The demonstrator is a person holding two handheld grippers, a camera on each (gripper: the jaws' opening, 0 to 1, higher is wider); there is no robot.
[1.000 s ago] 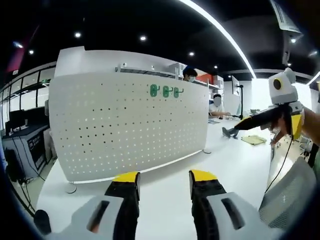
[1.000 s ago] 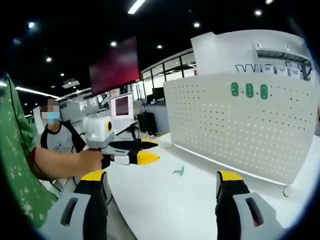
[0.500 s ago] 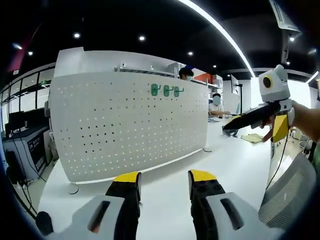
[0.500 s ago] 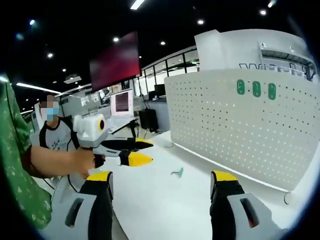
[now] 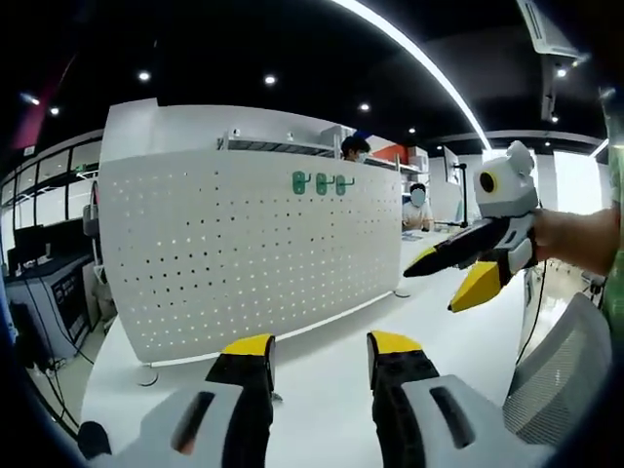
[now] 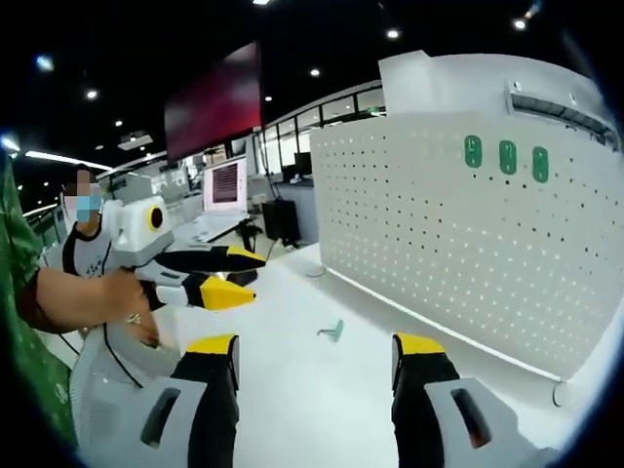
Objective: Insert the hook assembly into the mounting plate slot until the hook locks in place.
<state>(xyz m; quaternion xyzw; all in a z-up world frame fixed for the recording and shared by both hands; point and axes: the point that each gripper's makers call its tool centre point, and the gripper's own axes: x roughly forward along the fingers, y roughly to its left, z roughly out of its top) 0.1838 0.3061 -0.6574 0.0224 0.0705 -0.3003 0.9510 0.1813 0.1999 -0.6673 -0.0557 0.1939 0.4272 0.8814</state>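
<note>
a white pegboard mounting plate (image 5: 249,249) stands upright on the white surface (image 5: 331,361), and three green hooks (image 5: 322,182) are already seated in a row near its top edge. in the right gripper view the same plate (image 6: 458,234) runs along the right side, with the hooks (image 6: 506,156) high on it.

the loose hook assembly (image 6: 331,331), a small green piece, lies flat on the surface in the right gripper view, apart from the plate's foot and ahead of the tongs. its long axis is too small to read.

the right tongs (image 6: 314,353) are released, jaws set wide and holding nothing; the loose piece sits just beyond and between their tips, slightly left of centre. in the left gripper view the same tongs (image 5: 451,278) come in from the right, jaws splayed. the left tongs (image 5: 319,348) are also parted and bare, pointing at the lower part of the plate; they show in the right gripper view (image 6: 234,276) off to the left.

judging from this, the right tongs are the better placed for the pickup: a short forward and downward reach, then a lift toward the plate's holes.
</note>
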